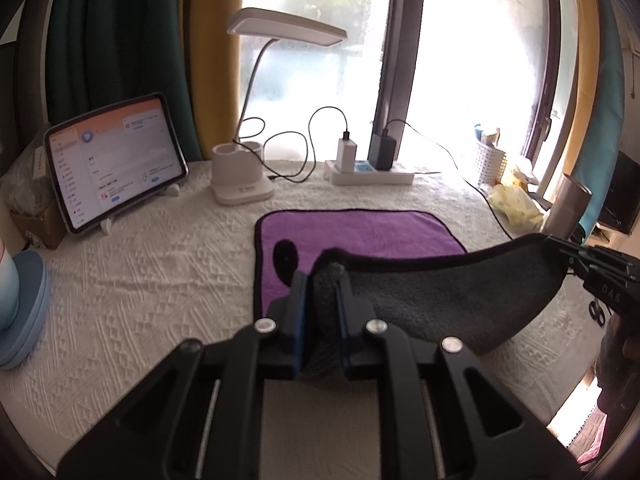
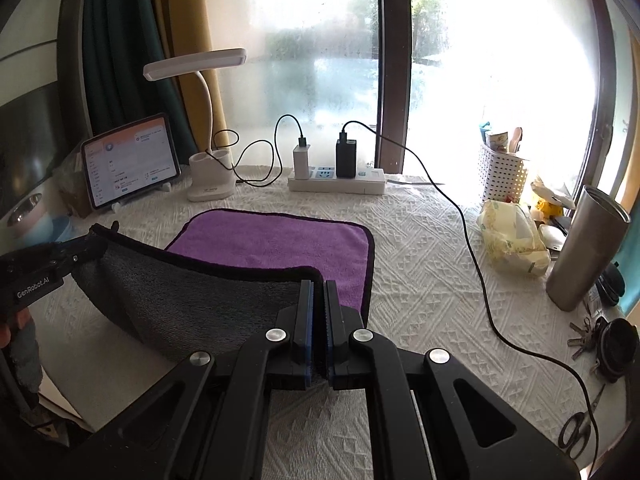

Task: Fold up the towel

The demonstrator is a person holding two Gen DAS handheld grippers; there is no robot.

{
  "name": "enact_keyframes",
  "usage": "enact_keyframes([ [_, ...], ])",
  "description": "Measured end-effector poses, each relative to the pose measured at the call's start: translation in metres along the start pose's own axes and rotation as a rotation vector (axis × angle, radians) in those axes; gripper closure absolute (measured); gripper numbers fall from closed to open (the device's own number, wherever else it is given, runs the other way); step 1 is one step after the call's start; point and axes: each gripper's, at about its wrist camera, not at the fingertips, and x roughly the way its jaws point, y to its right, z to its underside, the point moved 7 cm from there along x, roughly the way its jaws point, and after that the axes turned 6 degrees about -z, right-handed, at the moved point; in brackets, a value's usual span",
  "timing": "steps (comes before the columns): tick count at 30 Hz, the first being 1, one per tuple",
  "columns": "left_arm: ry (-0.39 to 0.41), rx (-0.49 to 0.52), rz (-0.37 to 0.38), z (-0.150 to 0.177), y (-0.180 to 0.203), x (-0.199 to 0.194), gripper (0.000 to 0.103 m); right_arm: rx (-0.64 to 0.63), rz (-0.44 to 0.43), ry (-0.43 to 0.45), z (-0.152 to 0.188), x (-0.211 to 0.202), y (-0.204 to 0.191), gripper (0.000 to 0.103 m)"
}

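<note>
Pinching the towel [image 1: 360, 232]'s near corners, the left gripper [image 1: 323, 280] and right gripper [image 2: 318, 292] hold its gray underside up mid-frame; next they probably carry it toward the far edge.

Bare white textured tablecloth [image 2: 420, 280] lies open to the right of the purple towel [image 2: 276, 244] and again to its left, giving a gripper room to pass on either side. Along the far edge stand a tablet [image 1: 116, 164], a desk lamp [image 1: 240, 180] and a power strip [image 2: 336, 184] with looping cables. A black cable [image 2: 480, 280] crosses the right side near a steel tumbler [image 2: 584, 248].
</note>
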Motion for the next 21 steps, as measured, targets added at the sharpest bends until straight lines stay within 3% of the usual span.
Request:
enact_keyframes([
  [21, 0.04, -0.016, -0.009, -0.062, -0.008, 0.04, 0.089, 0.01, 0.002, 0.03, -0.056, 0.041, 0.021, 0.098],
])
